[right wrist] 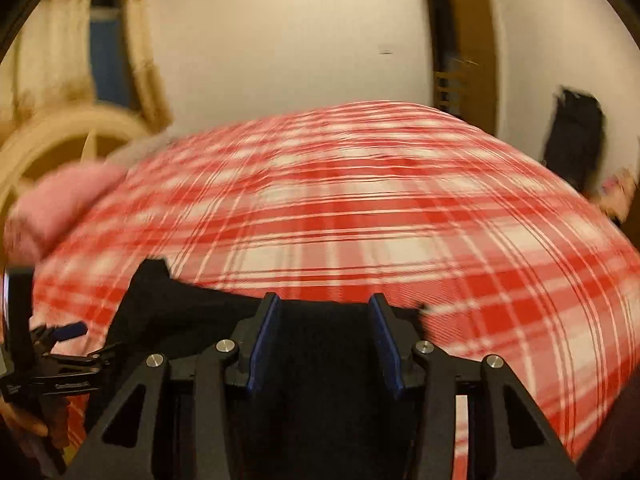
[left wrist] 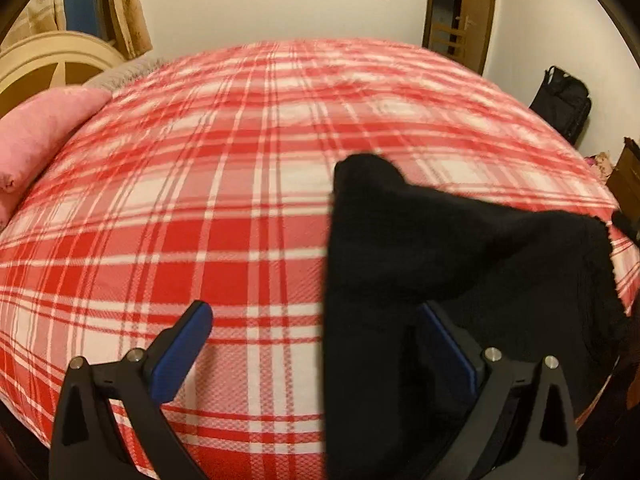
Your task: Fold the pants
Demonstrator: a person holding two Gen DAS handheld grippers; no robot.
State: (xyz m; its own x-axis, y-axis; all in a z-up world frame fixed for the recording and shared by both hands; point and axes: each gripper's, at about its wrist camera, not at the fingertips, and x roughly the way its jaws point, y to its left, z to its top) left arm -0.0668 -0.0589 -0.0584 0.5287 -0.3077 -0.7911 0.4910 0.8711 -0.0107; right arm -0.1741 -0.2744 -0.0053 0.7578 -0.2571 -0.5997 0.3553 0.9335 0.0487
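Note:
The black pants (left wrist: 440, 248) lie bunched on the red and white plaid bed cover (left wrist: 200, 200), at the right of the left wrist view. My left gripper (left wrist: 316, 328) is open; its right finger is partly covered by the black cloth, its left finger (left wrist: 188, 344) is over bare cover. In the right wrist view the pants (right wrist: 192, 312) lie under and between the fingers of my right gripper (right wrist: 326, 328), which is open with the jaws apart and cloth between them. The left gripper (right wrist: 60, 336) shows at the left edge there. The right wrist view is blurred.
A pink pillow (left wrist: 40, 132) lies at the bed's left end by a cream headboard (left wrist: 52, 64). A wooden door (left wrist: 460, 12) stands behind the bed. A black bag (left wrist: 564, 104) leans on the wall at the right.

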